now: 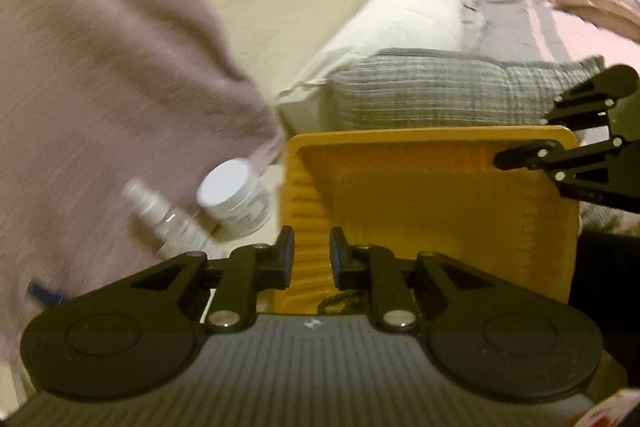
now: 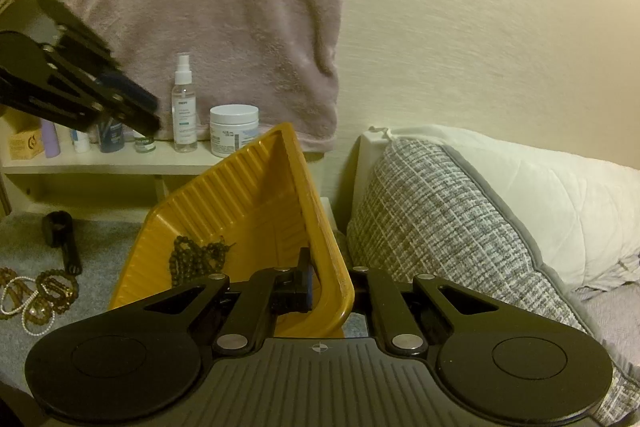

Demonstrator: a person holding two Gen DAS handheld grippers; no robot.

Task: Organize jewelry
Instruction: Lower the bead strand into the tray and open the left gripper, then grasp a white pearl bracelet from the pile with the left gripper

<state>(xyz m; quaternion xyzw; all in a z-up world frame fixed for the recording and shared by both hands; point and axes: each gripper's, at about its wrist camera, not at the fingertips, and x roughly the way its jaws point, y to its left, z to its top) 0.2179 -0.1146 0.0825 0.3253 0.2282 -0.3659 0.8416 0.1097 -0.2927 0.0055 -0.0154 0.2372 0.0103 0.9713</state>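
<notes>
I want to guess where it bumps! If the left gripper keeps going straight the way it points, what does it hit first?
Most likely the ribbed floor of the yellow tray. The left gripper points down into it, jaws slightly apart with nothing between them. Depth is hard to judge here.

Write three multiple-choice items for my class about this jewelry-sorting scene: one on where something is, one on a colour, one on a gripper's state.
1. Where is the dark bead necklace?
A. On the shelf
B. Inside the tray
C. On the pillow

2. What colour is the tray?
A. Yellow
B. Blue
C. White

3. What is the right gripper doing?
A. Hanging open over the shelf
B. Pinching a bottle
C. Clamped on the tray's rim

Answers:
1. B, the beads lie on the ribbed tray floor.
2. A, its walls and rim are yellow in both views.
3. C, one finger sits inside the wall and one outside it, with the rim between.
</notes>
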